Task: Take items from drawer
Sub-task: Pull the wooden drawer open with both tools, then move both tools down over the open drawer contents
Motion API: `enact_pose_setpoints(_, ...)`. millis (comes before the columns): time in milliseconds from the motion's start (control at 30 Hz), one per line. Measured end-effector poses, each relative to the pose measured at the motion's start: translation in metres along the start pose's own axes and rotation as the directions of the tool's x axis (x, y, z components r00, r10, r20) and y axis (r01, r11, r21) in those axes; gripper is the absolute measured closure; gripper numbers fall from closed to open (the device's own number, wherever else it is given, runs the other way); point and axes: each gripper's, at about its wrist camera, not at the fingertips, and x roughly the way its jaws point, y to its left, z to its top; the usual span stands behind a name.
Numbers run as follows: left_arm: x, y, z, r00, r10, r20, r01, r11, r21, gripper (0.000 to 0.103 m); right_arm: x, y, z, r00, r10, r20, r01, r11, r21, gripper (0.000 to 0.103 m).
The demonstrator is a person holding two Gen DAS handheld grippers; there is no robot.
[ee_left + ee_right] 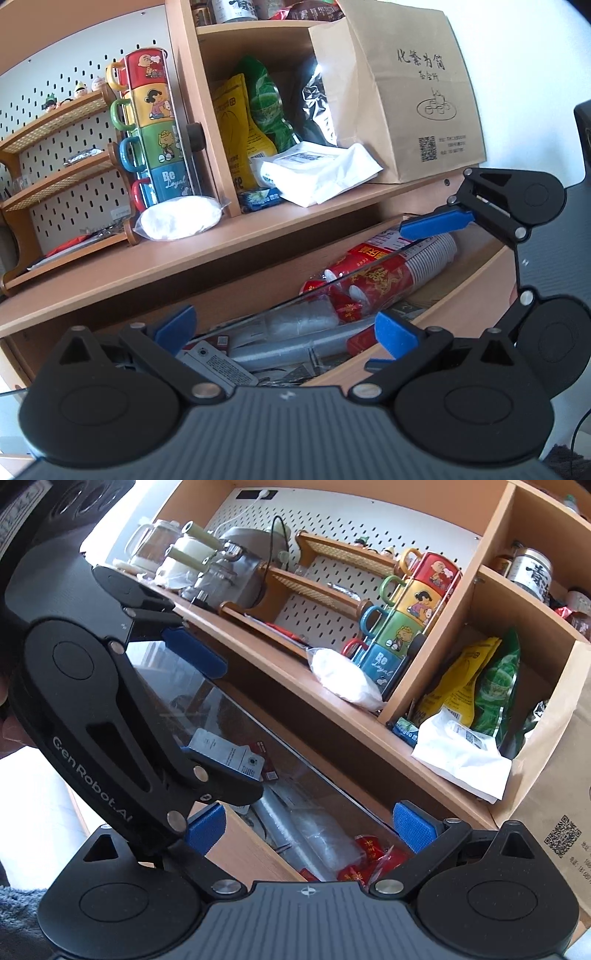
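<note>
Left tool point(284, 328) wide apart, holding nothing, above open drawer point(461, 295); right tool point(308, 823) wide apart, empty; red cup sleeve point(373, 280), plastic packets inside drawer

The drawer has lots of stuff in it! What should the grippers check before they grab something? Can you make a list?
1. Drawer open: ok, its contents show.
2. Left hand-held gripper open: ok, blue pads wide apart, nothing between.
3. Right hand-held gripper open: ok, nothing held.
4. Target within view: ok, the red paper-cup sleeve lies on top, beside clear wrapped rolls.
5. Grippers clear of each other: not ok, they crowd over the same drawer.
6. What lies under the cups: cannot tell, hidden.
</note>
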Motion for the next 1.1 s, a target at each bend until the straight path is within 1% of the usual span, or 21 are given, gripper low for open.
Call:
enact_pose_setpoints(133,-0.006,-0.002,0.001,1.0,-0.013,-0.012,0.013,1.0,-0.01,0.0,-0.007,0.001,-0.001,1.0,0.021,0.002,-0.021,1.0,0.003,0.002)
enact_pose_setpoints(267,-0.012,-0.001,0.001,0.999,-0.029,-0.016,0.029,0.999,-0.029,0.0,-0.013,-0.004,0.0,0.998,0.066,-0.007,-0.065,0.998,0.022,0.002)
enact_pose_setpoints(367,-0.015,-0.003,0.0,1.0,-0.026,-0.017,0.026,0.999,-0.031,0.0,-0.017,-0.005,0.0,0.997,0.082,-0.004,-0.082,0.996,0.032,0.002)
enact_pose_setpoints(467,-0.018,-0.008,0.001,1.0,-0.011,-0.024,0.01,0.999,-0.034,0.0,-0.019,-0.002,-0.002,0.997,0.08,0.0,-0.08,0.996,0.024,0.002)
enact_pose_setpoints(633,-0.022,-0.015,0.001,0.999,0.008,-0.031,-0.009,0.999,-0.039,0.0,-0.022,0.009,-0.002,0.999,0.035,-0.023,-0.036,0.999,-0.022,0.002)
enact_pose_setpoints(767,-0.024,-0.011,0.004,0.999,-0.024,-0.044,0.021,0.998,-0.06,0.0,-0.026,-0.002,0.001,0.996,0.088,-0.026,-0.087,0.996,0.034,0.002)
enact_pose_setpoints(833,-0.025,-0.008,0.007,0.999,-0.026,-0.045,0.023,0.997,-0.074,0.0,-0.026,-0.007,0.003,0.994,0.108,-0.029,-0.106,0.993,0.055,0.002)
enact_pose_setpoints(933,-0.029,0.003,0.014,0.999,-0.026,-0.032,0.022,0.991,-0.129,0.0,-0.027,-0.016,0.007,0.99,0.136,-0.032,-0.132,0.987,0.088,0.004)
enact_pose_setpoints(1000,-0.032,0.017,0.023,0.999,-0.031,-0.024,0.026,0.985,-0.171,0.0,-0.028,-0.033,0.014,0.987,0.155,-0.04,-0.148,0.979,0.143,0.004)
enact_pose_setpoints(1100,-0.025,0.047,0.038,0.998,-0.05,-0.043,0.038,0.967,-0.251,0.0,-0.03,-0.069,0.031,0.988,0.151,-0.016,-0.142,0.956,0.258,0.003)
